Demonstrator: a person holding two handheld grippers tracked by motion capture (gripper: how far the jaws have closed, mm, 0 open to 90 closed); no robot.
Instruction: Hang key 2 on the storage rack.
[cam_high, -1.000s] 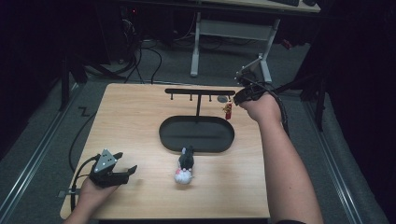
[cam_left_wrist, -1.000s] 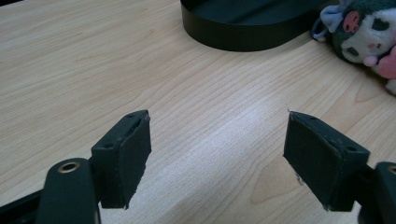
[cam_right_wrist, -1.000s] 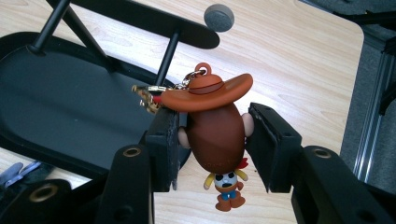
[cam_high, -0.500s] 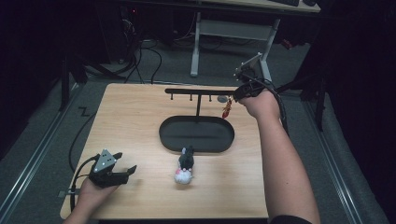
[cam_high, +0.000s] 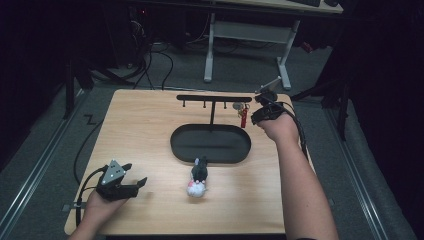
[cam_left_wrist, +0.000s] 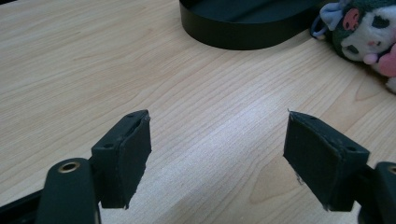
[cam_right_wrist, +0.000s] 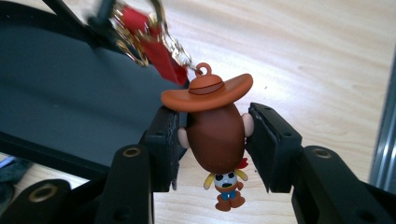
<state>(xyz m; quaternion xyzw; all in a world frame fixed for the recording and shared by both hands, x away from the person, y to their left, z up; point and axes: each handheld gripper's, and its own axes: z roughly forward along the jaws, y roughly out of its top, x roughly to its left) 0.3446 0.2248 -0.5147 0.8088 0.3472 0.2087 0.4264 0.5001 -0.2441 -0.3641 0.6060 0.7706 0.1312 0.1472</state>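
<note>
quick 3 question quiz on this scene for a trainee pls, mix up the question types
1. True or false: the right tool is shut on the cowboy keychain figure.
2. Where does the plush toy lie? A) inside the black oval tray B) on the table just in front of the tray C) between the left tool's jaws
3. Fill in: the left tool has its jaws ____ over bare wood.

Key: 1 true; 2 B; 3 open

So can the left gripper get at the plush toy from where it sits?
Probably yes: the left gripper is open, and bare table lies between it and the plush toy.
</note>
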